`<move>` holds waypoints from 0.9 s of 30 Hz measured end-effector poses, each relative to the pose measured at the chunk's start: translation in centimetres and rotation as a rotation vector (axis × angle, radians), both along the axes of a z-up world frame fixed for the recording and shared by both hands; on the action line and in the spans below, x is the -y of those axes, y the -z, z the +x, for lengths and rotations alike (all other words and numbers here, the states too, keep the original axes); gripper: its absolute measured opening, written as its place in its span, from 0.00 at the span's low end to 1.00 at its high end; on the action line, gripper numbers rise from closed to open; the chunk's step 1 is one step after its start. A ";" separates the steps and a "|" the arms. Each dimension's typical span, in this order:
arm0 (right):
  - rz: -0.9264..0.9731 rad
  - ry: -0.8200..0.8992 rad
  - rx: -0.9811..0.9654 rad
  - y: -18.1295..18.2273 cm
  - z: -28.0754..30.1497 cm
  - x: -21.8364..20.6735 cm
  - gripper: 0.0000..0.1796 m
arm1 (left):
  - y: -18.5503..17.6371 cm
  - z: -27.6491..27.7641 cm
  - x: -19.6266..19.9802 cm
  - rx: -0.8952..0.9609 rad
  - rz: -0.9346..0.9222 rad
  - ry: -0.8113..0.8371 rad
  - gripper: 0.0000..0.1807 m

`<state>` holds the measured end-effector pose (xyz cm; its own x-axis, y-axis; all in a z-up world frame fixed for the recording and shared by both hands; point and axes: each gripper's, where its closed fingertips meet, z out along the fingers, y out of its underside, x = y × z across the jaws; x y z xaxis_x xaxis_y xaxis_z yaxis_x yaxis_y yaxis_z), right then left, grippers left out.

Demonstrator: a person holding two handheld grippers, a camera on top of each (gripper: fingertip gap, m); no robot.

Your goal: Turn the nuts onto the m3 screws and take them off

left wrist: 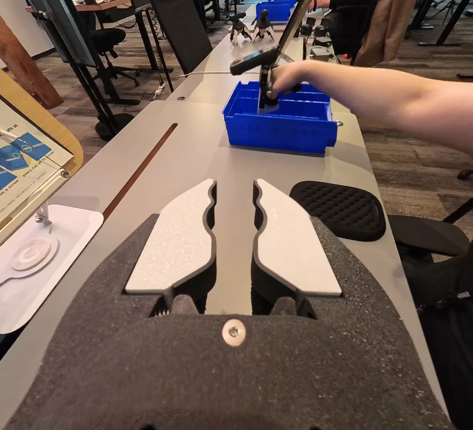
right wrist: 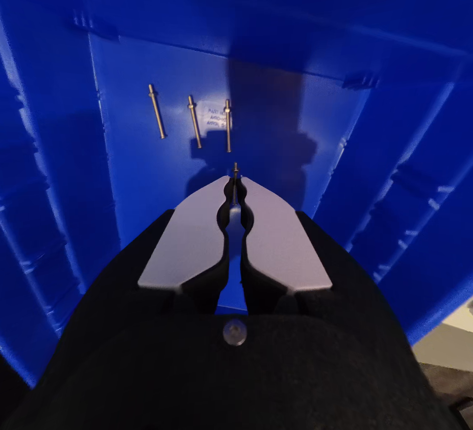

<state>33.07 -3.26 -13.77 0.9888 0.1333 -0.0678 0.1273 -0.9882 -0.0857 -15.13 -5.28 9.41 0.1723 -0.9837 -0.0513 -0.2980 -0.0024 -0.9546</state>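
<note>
The right gripper point(right wrist: 235, 179) is inside the blue bin point(right wrist: 384, 162), pointing down at its floor. Its fingers are closed on a thin screw point(right wrist: 235, 187) that lies along the gap between them. The tip of this screw sticks out past the fingertips, and a small nut point(right wrist: 235, 169) sits on it near the end. Three more screws point(right wrist: 193, 121) lie on the bin floor beyond the gripper, side by side and apart from each other. Each of them has a nut near its far end. The rightmost one lies just beyond the held screw, not touching it.

In the left wrist view, the bin point(left wrist: 279, 133) stands on the grey tabletop point(left wrist: 179, 157), toward the far right edge. A hand point(left wrist: 284, 80) holds the right gripper point(left wrist: 266, 108) down into it. The left gripper point(left wrist: 234, 187) is over the near part of the tabletop, well apart from the bin. Its fingers are apart and hold nothing. A black pad point(left wrist: 337, 210) lies near the right edge, just beside the left gripper. A sign stand point(left wrist: 33, 151) on a white base is at the left edge.
</note>
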 end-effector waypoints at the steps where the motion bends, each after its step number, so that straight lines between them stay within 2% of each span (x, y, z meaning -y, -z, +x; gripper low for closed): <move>1: -0.006 -0.005 -0.004 0.3 0.2 -0.3 0.01 | 0.1 0.1 0.0 -0.007 0.000 -0.001 0.15; 7: -0.007 -0.030 0.010 0.9 0.7 -1.9 0.01 | 0.3 0.3 -0.4 -0.015 0.002 -0.017 0.14; 18: -0.005 -0.058 0.029 1.9 1.2 -2.5 0.02 | 0.4 0.3 -0.9 -0.007 -0.006 -0.019 0.14; 24: 0.053 -0.064 0.028 1.7 1.4 -2.5 0.04 | 0.4 0.2 -0.9 0.005 -0.014 -0.022 0.14; 27: 0.131 -0.060 0.017 0.4 1.3 -2.8 0.04 | 0.3 -0.1 -0.9 0.009 -0.010 -0.032 0.15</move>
